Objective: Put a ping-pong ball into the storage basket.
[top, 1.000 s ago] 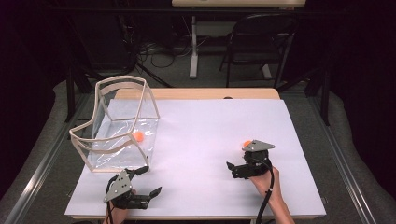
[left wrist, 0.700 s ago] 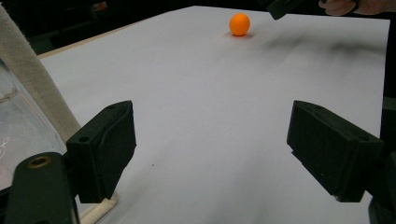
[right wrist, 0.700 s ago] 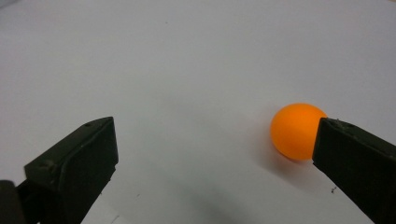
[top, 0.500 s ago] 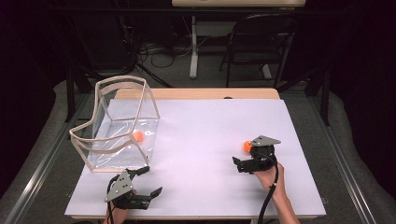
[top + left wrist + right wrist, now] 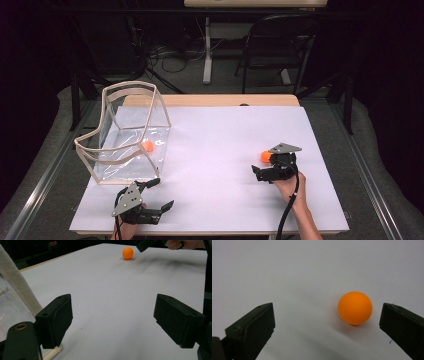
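Orange ball [image 5: 354, 308] on white table [image 5: 225, 150], my right gripper [image 5: 264, 170] closing in: its jaws stand wide apart with the ball between them, nearer the right-hand jaw in the right gripper view and not yet touched. In the high view the ball sits just beyond that gripper, on the right half of the table, well apart from the clear bin [image 5: 127, 132] at the left, where a second orange ball [image 5: 147, 146] already lies. My left gripper [image 5: 150, 197] rests near the bin's front corner, jaws apart and empty. To do this well, I judge I should shift slightly so the ball sits midway, keep low to the table, and close slowly; a light ball will likely roll off if one jaw nudges it first.
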`<control>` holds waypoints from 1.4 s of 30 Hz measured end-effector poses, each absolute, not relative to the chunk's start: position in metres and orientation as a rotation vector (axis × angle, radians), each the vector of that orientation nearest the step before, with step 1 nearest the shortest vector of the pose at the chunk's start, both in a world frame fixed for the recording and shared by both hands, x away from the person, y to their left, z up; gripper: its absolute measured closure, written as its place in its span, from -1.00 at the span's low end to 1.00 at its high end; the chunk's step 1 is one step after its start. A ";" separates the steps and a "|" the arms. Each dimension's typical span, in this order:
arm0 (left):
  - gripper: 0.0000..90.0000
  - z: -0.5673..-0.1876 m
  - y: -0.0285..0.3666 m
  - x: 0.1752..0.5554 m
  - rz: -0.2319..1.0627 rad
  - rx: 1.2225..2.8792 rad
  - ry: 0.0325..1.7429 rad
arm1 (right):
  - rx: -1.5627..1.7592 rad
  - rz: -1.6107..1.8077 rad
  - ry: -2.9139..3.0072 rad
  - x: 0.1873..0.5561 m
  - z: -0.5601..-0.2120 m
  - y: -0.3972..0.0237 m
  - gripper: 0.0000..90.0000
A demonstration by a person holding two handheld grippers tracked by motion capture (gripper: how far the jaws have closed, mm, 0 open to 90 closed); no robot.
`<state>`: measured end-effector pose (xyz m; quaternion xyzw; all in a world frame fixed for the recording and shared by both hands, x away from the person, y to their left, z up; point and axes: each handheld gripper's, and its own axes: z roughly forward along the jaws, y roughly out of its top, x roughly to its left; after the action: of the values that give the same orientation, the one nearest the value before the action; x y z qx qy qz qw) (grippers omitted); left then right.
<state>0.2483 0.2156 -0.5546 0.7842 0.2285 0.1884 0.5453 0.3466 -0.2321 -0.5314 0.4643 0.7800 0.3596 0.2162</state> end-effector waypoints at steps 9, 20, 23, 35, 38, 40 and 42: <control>-0.65 -0.555 0.214 0.248 0.446 1.863 0.543 | 1.320 0.996 2.153 0.356 -0.533 -0.234 -1.00; -0.65 -0.555 0.215 0.248 0.447 1.859 0.545 | 1.338 0.954 2.158 0.369 -0.538 -0.233 -1.00; -0.65 -0.555 0.216 0.248 0.449 1.858 0.543 | 1.351 0.953 2.157 0.372 -0.539 -0.233 -1.00; -0.65 -0.555 0.216 0.248 0.452 1.865 0.544 | 1.369 0.933 2.111 0.376 -0.543 -0.236 -0.66; -0.65 -0.555 0.216 0.248 0.443 1.863 0.538 | 1.390 0.917 2.096 0.376 -0.545 -0.237 -0.54; -0.65 -0.555 0.215 0.248 0.441 1.859 0.542 | 1.391 0.907 2.094 0.377 -0.546 -0.237 -0.48; -0.65 -0.555 0.215 0.248 0.439 1.861 0.545 | 1.391 0.898 2.094 0.377 -0.546 -0.237 -0.41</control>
<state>0.2484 0.2152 -0.5553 0.7847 0.2296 0.1853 0.5452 0.3772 -0.2372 -0.5465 0.5066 0.7627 0.3271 0.2337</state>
